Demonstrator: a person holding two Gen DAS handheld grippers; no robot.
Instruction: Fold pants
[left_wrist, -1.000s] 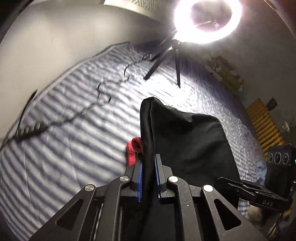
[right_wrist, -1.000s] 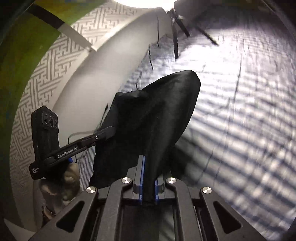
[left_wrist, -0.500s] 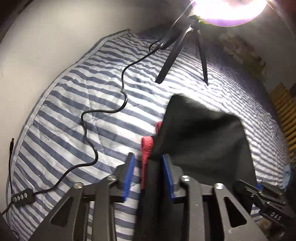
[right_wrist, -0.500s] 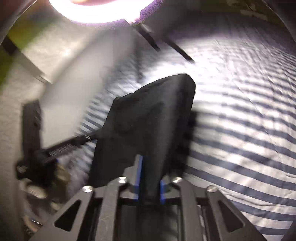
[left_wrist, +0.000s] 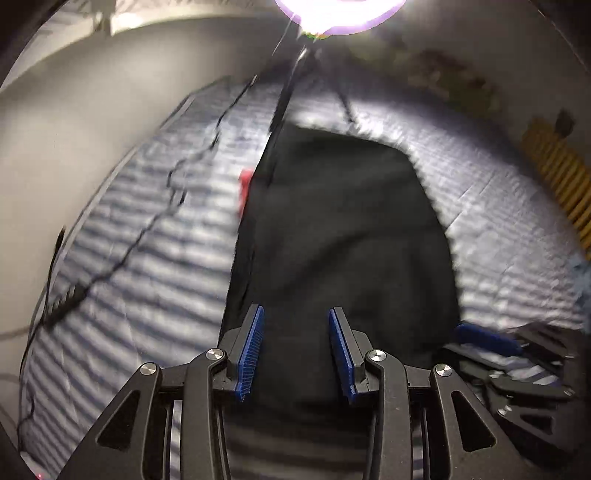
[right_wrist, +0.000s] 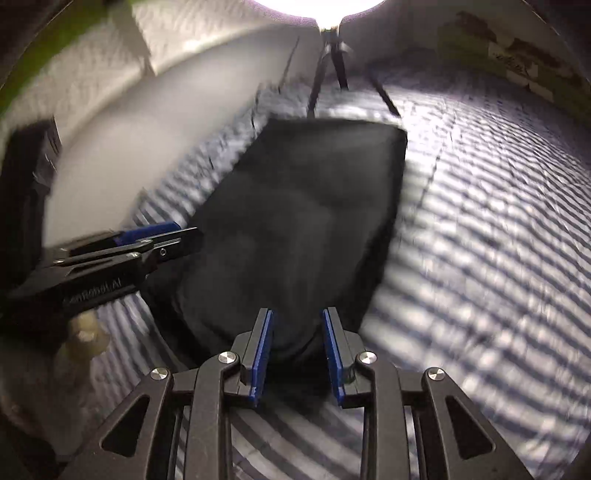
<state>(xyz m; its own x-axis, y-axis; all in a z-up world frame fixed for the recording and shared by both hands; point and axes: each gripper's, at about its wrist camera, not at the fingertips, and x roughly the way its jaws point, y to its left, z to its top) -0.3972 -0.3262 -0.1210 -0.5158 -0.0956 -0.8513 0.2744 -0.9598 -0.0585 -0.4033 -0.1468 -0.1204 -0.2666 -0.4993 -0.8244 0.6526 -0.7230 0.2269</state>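
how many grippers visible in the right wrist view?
2. The right gripper is at bottom centre, jaws open at the near edge of the black pants. The left gripper enters from the left, at the pants' left edge. Blur may hide detail.

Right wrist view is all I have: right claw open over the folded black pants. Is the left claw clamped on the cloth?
Observer: No. In the left wrist view the left claw is open, its blue pads apart, with the folded black fabric pants lying flat ahead of it.
Operator: Anything poking out of the fold?
Observer: A small red piece shows at the pants' left edge. It is too blurred to identify.
Operator: Any clutter on that side?
Observer: A thin black cable snakes across the blue-and-white striped quilt, left of the pants and apart from them.
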